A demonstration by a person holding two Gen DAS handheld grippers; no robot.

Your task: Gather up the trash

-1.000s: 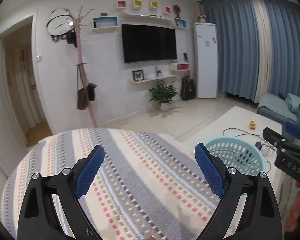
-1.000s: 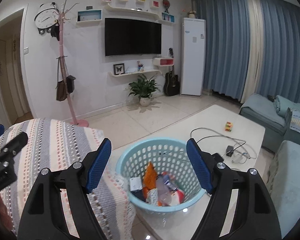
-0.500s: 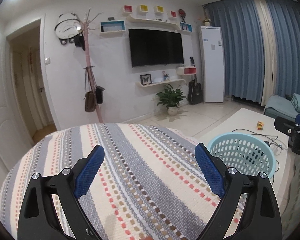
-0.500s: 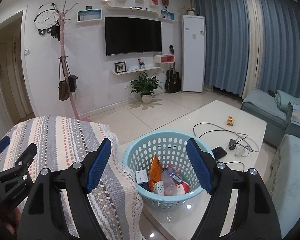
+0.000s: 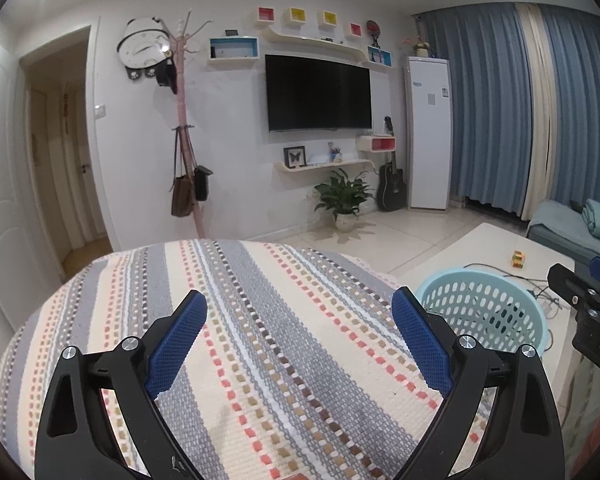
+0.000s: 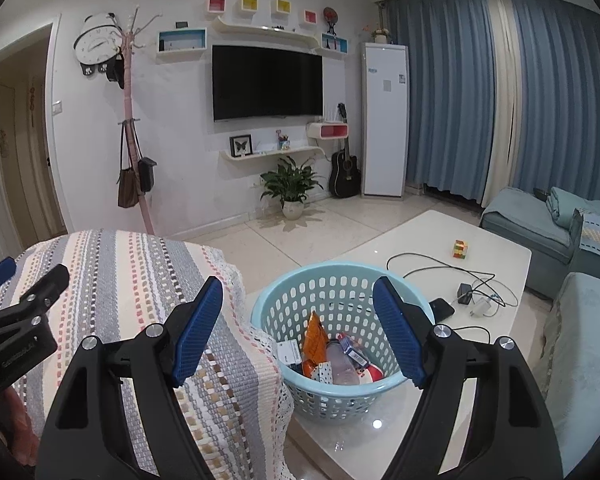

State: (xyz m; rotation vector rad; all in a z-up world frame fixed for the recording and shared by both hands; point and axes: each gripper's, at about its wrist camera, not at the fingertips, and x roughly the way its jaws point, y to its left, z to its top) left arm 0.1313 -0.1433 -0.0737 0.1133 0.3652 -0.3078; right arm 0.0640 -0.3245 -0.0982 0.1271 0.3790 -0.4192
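Observation:
A light blue perforated basket stands on the white coffee table. It holds trash: an orange snack bag, a clear plastic bottle and small wrappers. The basket also shows in the left wrist view. My right gripper is open and empty, above the basket's near left side. My left gripper is open and empty over the striped woven cloth. Each gripper shows at the edge of the other's view.
The striped cloth covers a seat left of the table. On the table lie a colour cube, black cables, a charger and a phone. A blue sofa is at the right. Tiled floor, plant and coat stand lie beyond.
Both grippers have pulled back and risen a little; the basket looks farther away and more of the cloth and table shows. Both stay open and empty.

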